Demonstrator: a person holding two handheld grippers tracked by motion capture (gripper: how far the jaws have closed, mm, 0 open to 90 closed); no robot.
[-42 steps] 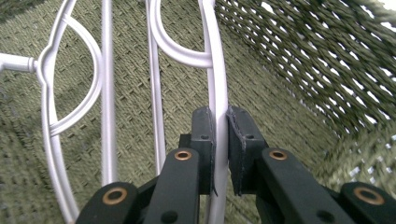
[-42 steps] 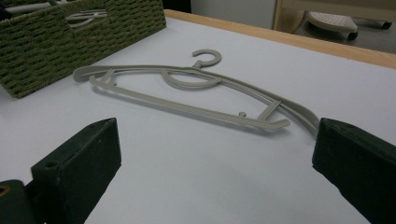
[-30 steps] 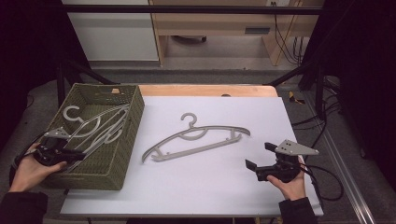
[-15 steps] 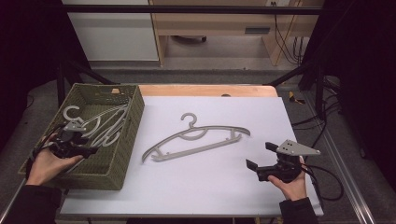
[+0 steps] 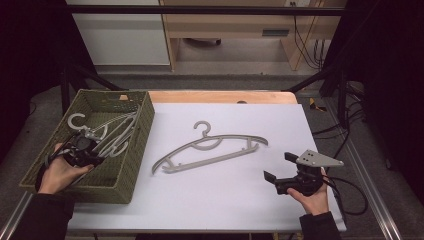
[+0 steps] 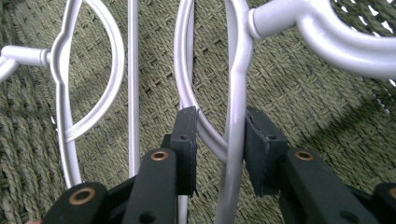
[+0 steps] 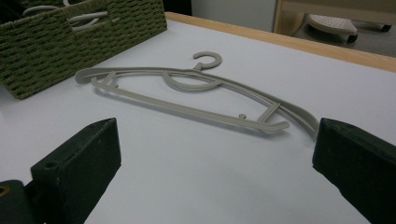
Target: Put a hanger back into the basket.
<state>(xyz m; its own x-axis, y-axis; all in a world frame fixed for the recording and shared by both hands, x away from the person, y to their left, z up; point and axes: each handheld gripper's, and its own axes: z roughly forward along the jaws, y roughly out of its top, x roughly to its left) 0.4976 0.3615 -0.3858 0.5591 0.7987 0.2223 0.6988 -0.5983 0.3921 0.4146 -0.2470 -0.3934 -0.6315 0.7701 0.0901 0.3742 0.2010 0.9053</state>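
Several white hangers [image 5: 111, 131] lie in a green woven basket [image 5: 136, 165] at the table's left. My left gripper [image 5: 82, 146] is down inside the basket. In the left gripper view its jaws [image 6: 219, 123] are closed in on a white hanger [image 6: 236, 84], with the straight bar and a curved bar between the pads. A grey hanger [image 5: 205, 143] lies flat in the middle of the white table top, hook pointing away. My right gripper [image 5: 277, 166] rests near the front right, wide open and holding nothing, facing the grey hanger [image 7: 187, 108] from a short distance [image 7: 215, 144].
The basket [image 7: 70, 42] takes up the table's left edge. A wooden strip [image 5: 225, 96] runs along the far edge. The right gripper's cable [image 5: 350, 192] loops off the right side. Dark frame posts stand at both back corners.
My left gripper moved from the basket's outer left rim into the basket and onto the white hangers. The right gripper and the grey hanger stayed put.
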